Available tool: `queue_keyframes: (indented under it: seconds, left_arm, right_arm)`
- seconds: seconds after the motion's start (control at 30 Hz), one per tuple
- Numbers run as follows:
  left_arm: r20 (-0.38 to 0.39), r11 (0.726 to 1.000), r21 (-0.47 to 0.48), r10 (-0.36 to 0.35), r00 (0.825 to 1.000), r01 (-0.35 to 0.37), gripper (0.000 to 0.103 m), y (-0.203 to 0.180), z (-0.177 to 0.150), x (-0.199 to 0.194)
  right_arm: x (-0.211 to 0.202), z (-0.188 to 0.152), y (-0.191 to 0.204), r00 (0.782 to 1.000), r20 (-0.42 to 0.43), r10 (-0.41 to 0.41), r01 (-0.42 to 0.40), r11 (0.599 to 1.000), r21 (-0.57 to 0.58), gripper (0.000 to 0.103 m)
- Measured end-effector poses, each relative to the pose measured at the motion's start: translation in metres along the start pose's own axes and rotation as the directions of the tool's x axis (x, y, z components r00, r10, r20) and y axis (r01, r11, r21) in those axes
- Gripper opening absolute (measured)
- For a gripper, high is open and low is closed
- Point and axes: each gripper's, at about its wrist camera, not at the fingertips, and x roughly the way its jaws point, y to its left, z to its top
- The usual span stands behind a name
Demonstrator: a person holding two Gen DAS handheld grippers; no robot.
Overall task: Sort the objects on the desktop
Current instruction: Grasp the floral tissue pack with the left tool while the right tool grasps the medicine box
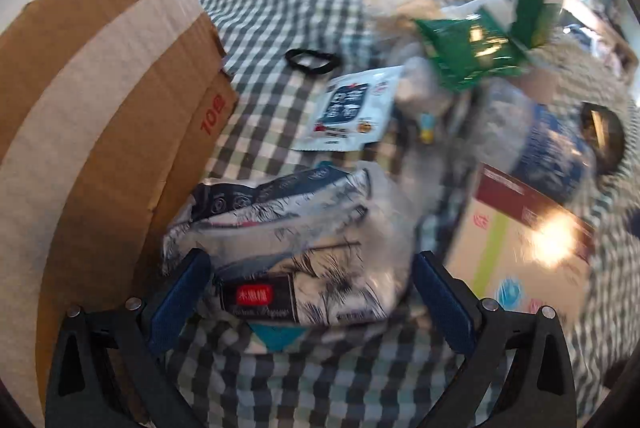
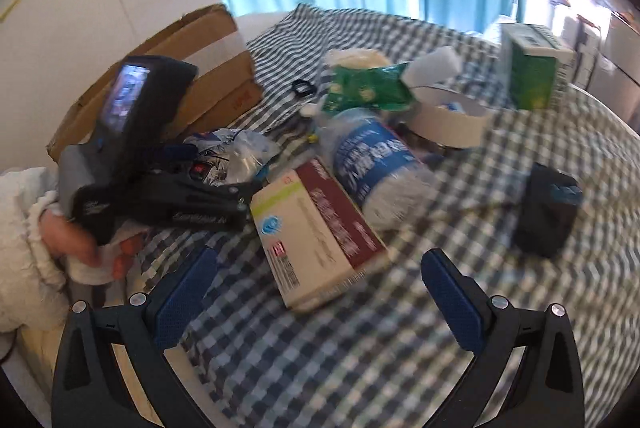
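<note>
My left gripper (image 1: 312,284) is open, its blue pads either side of a crinkled white and dark blue tissue pack (image 1: 288,248) on the checked cloth, not closed on it. That pack also shows in the right wrist view (image 2: 228,156), with the left gripper's body (image 2: 168,196) over it. My right gripper (image 2: 320,288) is open and empty, just in front of a cream and maroon box (image 2: 316,240), also seen in the left wrist view (image 1: 520,240). A water bottle with a blue label (image 2: 372,164) lies behind the box.
A cardboard box (image 1: 100,116) stands at the left. On the table lie a white sachet (image 1: 352,108), a black hair tie (image 1: 310,60), a green packet (image 2: 368,88), a green carton (image 2: 532,68), a white round tub (image 2: 448,120) and a dark object (image 2: 548,212) at right.
</note>
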Motion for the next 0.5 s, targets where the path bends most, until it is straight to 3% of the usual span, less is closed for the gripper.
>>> queue_keyframes:
  seconds: [0.07,0.1,0.2,0.27,0.4,0.43,0.47,0.5]
  left_arm:
    - [-0.005,0.999,0.032,0.011,1.0,-0.011,0.089,-0.001,-0.005,-0.001]
    - [-0.007,0.999,0.04,0.009,1.0,-0.009,0.087,0.0,-0.006,-0.001]
    - [-0.017,0.999,0.019,-0.049,0.999,0.049,0.075,0.008,-0.005,-0.004]
    - [-0.008,0.997,0.012,-0.074,0.997,0.074,0.06,0.011,-0.003,-0.009]
    - [-0.002,0.994,0.033,-0.101,0.995,0.101,0.039,0.008,-0.002,-0.016]
    - [-0.001,0.994,0.043,-0.104,0.995,0.104,0.036,0.008,-0.003,-0.014]
    - [0.0,0.993,0.049,-0.106,0.994,0.106,0.035,0.007,-0.005,-0.016]
    - [0.0,0.993,0.048,-0.111,0.994,0.111,0.034,0.008,-0.006,-0.017]
  right_arm:
    - [0.019,0.005,0.005,0.999,-0.043,0.008,-0.01,0.999,-0.046,0.103]
    - [0.03,0.006,0.008,0.998,-0.066,0.002,-0.008,0.997,-0.079,0.103]
    - [0.04,0.01,0.015,0.998,-0.051,-0.043,0.035,0.987,-0.155,0.103]
    - [0.049,0.012,0.015,0.997,-0.058,-0.053,0.043,0.987,-0.153,0.103]
    - [0.08,0.011,0.007,0.981,-0.18,-0.079,0.06,0.992,-0.11,0.103]
    - [0.083,0.009,0.01,0.978,-0.193,-0.085,0.065,0.992,-0.11,0.1]
    - [0.082,0.007,0.012,0.977,-0.187,-0.098,0.078,0.991,-0.111,0.089]
    - [0.08,0.006,0.014,0.979,-0.173,-0.108,0.092,0.991,-0.1,0.089]
